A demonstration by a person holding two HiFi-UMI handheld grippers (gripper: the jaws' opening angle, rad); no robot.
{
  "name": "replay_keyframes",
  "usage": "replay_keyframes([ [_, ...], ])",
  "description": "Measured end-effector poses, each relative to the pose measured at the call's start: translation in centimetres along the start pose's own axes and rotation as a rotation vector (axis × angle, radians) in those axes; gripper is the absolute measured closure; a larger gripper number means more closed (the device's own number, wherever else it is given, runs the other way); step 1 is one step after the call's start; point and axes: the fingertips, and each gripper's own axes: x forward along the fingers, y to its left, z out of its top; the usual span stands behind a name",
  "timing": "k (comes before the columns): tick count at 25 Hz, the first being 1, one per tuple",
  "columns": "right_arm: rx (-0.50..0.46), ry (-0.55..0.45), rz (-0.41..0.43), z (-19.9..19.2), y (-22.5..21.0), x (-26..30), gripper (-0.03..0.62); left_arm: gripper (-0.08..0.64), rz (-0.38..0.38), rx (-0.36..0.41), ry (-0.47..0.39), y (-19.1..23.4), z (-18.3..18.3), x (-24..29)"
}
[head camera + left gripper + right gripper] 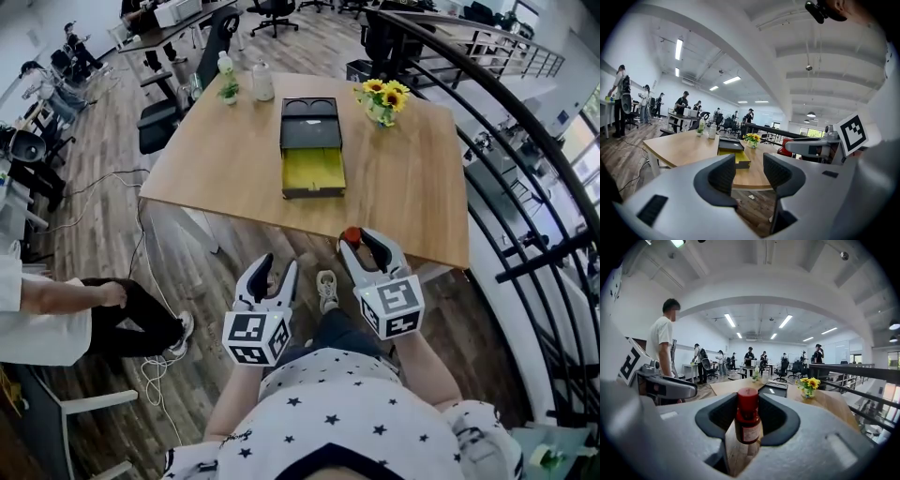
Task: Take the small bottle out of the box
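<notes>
A black box (311, 148) with its yellow drawer pulled out lies mid-table; it also shows in the left gripper view (731, 149) and the right gripper view (773, 389). The small bottle (748, 420), dark with a red cap, stands upright between the pads of my right gripper (748, 413), which is shut on it. In the head view that gripper (364, 242) hovers at the table's near edge, with the red cap (352, 234) showing between its fingers. My left gripper (278, 270) is held off the table over the floor, open and empty (749, 173).
The wooden table (412, 187) carries a vase of sunflowers (384, 101) at the back right, and a small plant (228, 89) and a white jar (262, 82) at the back left. A black railing (525, 187) runs along the right. A seated person (56, 309) is at the left.
</notes>
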Motion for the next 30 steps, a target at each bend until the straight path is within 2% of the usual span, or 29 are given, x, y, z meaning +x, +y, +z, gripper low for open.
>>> replay_keyframes([
  [9,0.007,-0.009,-0.002,-0.2,0.9,-2.7,0.451,0.391,-0.002,0.005,0.002,-1.2,-0.4,-1.8],
  [30,-0.019,-0.026,-0.005,0.4,0.2,-1.8,0.453,0.391,0.005,-0.010,-0.006,-0.9,-0.4,-0.9],
])
